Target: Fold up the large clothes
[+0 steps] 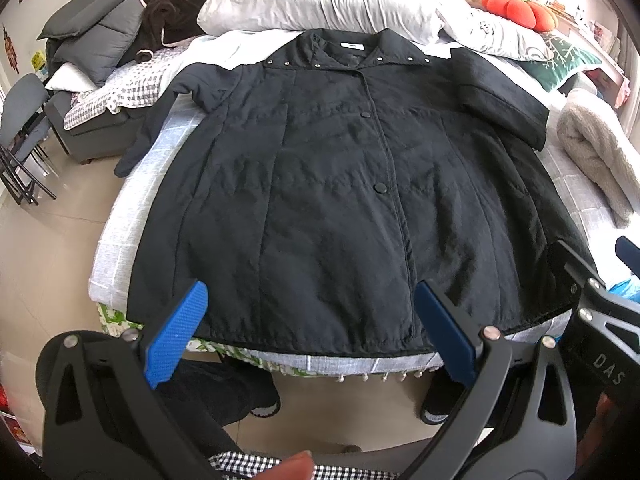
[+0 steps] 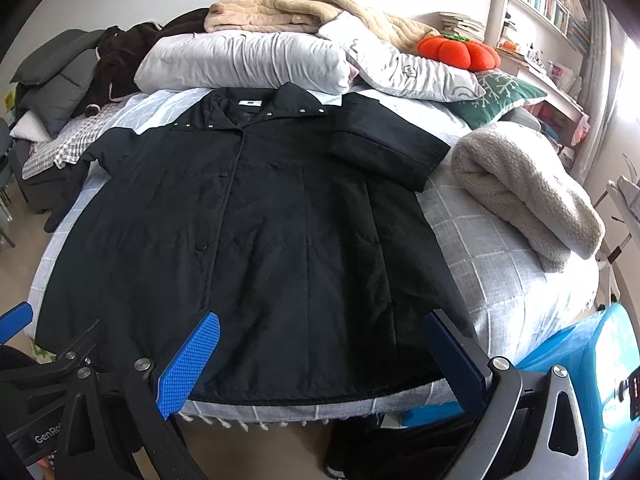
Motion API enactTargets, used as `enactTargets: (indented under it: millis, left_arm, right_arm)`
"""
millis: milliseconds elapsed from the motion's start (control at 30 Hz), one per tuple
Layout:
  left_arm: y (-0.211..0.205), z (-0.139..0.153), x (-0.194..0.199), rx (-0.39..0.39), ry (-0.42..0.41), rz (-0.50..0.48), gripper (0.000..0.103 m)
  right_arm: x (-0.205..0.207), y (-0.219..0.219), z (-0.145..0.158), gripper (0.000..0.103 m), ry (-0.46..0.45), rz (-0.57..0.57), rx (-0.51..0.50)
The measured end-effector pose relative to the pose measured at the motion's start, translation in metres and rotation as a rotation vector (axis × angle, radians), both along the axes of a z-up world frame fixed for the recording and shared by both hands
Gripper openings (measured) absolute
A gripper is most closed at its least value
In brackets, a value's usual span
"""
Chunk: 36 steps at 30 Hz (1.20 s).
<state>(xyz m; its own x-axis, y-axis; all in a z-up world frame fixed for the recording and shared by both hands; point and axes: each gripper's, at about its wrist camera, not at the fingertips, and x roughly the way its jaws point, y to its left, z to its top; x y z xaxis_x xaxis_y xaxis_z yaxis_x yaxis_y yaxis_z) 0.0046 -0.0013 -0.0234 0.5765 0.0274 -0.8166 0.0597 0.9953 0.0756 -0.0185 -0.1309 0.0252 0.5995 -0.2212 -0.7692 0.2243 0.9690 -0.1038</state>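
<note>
A large black quilted coat [image 1: 340,184] lies flat and face up on the bed, collar at the far end, hem at the near edge. It also shows in the right wrist view [image 2: 260,240]. Its right sleeve [image 2: 388,148] is folded across the chest. Its left sleeve [image 1: 160,120] hangs off the bed's left side. My left gripper [image 1: 308,328] is open and empty just above the hem. My right gripper [image 2: 324,360] is open and empty over the hem's right part.
The bed has a light grey checked sheet [image 2: 500,264]. Grey pillows [image 2: 248,64], a beige blanket [image 2: 532,192], an orange pumpkin cushion [image 2: 460,52] and a green cushion [image 2: 500,96] lie around the coat. A blue bin [image 2: 592,360] stands at the right. A grey sofa [image 1: 88,40] is at the left.
</note>
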Motion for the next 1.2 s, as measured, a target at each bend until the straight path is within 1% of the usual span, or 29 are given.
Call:
enactTargets:
  millis: [233, 433, 667, 833, 1067, 1133, 1200]
  left_arm:
    - [0.005, -0.006, 0.020, -0.002, 0.010, 0.015, 0.103]
    - [0.006, -0.006, 0.043, -0.002, 0.009, 0.023, 0.103]
    - [0.004, -0.008, 0.081, -0.007, 0.036, 0.019, 0.103]
    - [0.000, 0.000, 0.110, -0.006, 0.030, 0.014, 0.103]
    - [-0.014, 0.006, 0.152, -0.033, 0.037, -0.030, 0.103]
    - [-0.018, 0.007, 0.162, -0.049, 0.029, -0.045, 0.103]
    - [-0.024, 0.005, 0.175, -0.067, 0.040, -0.070, 0.103]
  right_arm:
    - [0.016, 0.004, -0.001, 0.103, -0.006, 0.029, -0.016]
    - [0.039, 0.005, -0.002, 0.103, -0.004, 0.046, -0.022]
    - [0.073, 0.000, -0.002, 0.103, 0.016, 0.067, -0.012]
    - [0.099, -0.005, 0.004, 0.103, 0.015, 0.074, -0.019]
    - [0.136, -0.016, 0.008, 0.103, 0.034, 0.078, -0.025]
    - [0.144, -0.020, 0.007, 0.103, 0.042, 0.077, -0.027]
    - [0.153, -0.025, 0.006, 0.103, 0.044, 0.073, -0.023]
